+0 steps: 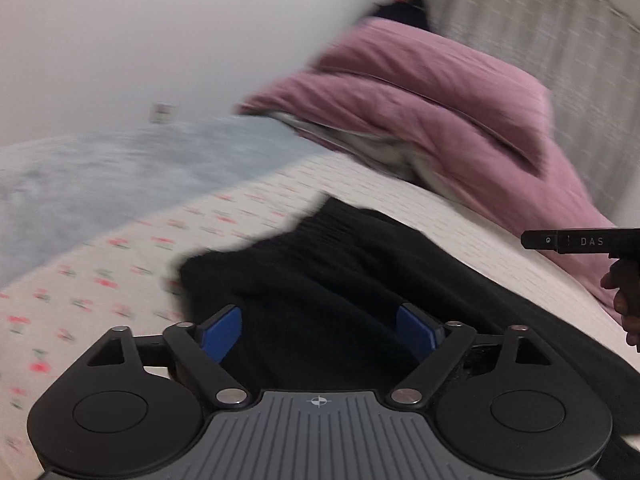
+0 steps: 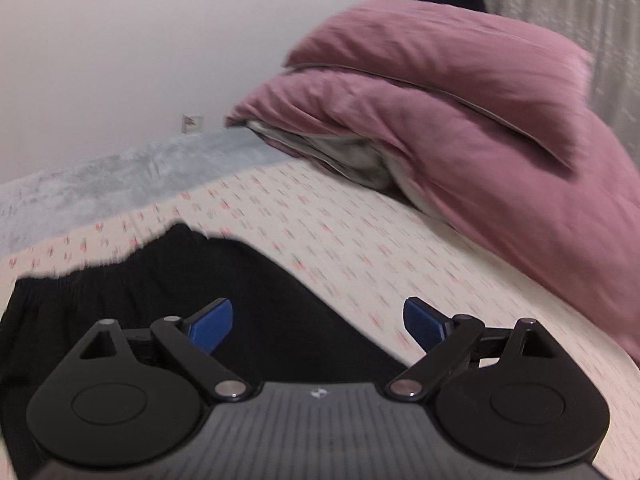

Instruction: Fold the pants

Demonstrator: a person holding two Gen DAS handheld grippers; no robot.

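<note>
Black pants (image 1: 320, 276) lie on a white bedsheet with small red flowers (image 1: 120, 264), their gathered waistband toward the far side. My left gripper (image 1: 319, 334) hovers over the dark cloth, open, its blue pads (image 1: 222, 332) wide apart and holding nothing. In the right wrist view the pants (image 2: 160, 300) fill the lower left. My right gripper (image 2: 319, 324) is open too, its left pad over the pants and its right pad (image 2: 422, 322) over the sheet (image 2: 360, 248). Part of the right gripper's body and a hand (image 1: 626, 304) show at the right edge of the left wrist view.
A mauve duvet (image 2: 460, 112) is heaped at the far right of the bed, with grey lining showing underneath. A pale blue fluffy blanket (image 1: 120, 168) lies along the white wall (image 2: 140, 48). A patterned curtain (image 1: 540, 20) hangs at the far right.
</note>
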